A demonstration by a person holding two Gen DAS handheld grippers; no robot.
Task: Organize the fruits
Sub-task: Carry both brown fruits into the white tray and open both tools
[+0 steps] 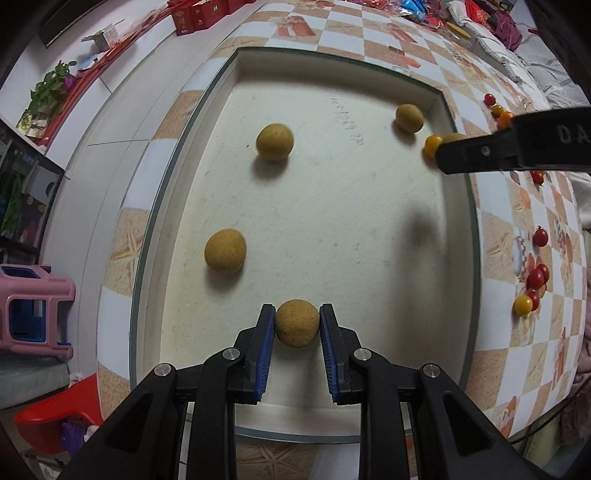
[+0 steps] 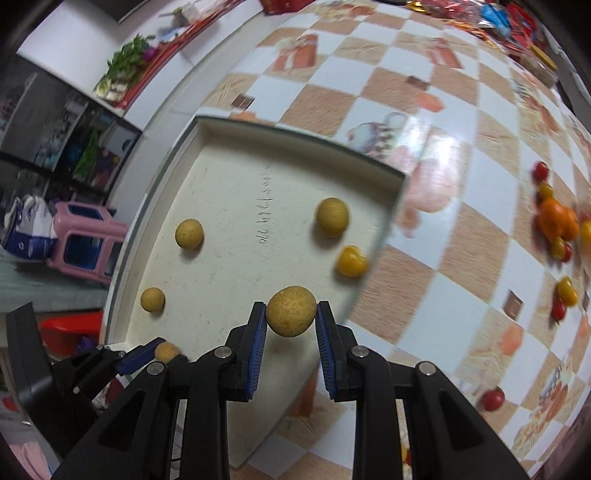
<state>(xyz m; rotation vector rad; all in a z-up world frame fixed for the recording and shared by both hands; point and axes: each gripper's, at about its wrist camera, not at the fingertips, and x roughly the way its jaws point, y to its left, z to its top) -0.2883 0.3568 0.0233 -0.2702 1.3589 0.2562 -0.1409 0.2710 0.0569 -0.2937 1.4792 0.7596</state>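
Note:
A shallow white tray [image 1: 454, 221] [image 2: 221, 140] lies on the checkered tablecloth. Three brown round fruits [image 1: 275, 141] [image 1: 225, 250] [image 1: 409, 118] rest loose inside it, with a yellow cherry tomato [image 1: 432, 144] [image 2: 351, 261] near its right wall. My left gripper [image 1: 297, 325] is shut on a brown fruit [image 1: 297, 323] over the tray's near end. My right gripper [image 2: 291, 314] is shut on another brown fruit [image 2: 291, 311] above the tray's right part. The right gripper's black body [image 1: 517, 144] enters the left wrist view from the right. In the right wrist view the left gripper [image 2: 162, 352] shows low at the left with its fruit [image 2: 167, 351].
Red and yellow cherry tomatoes [image 1: 537, 277] [image 2: 565, 291] and an orange fruit [image 2: 557, 221] lie scattered on the cloth [image 2: 461, 184] right of the tray. Red boxes [image 1: 199, 14] stand at the table's far side. A pink stool [image 1: 33, 310] stands on the floor to the left.

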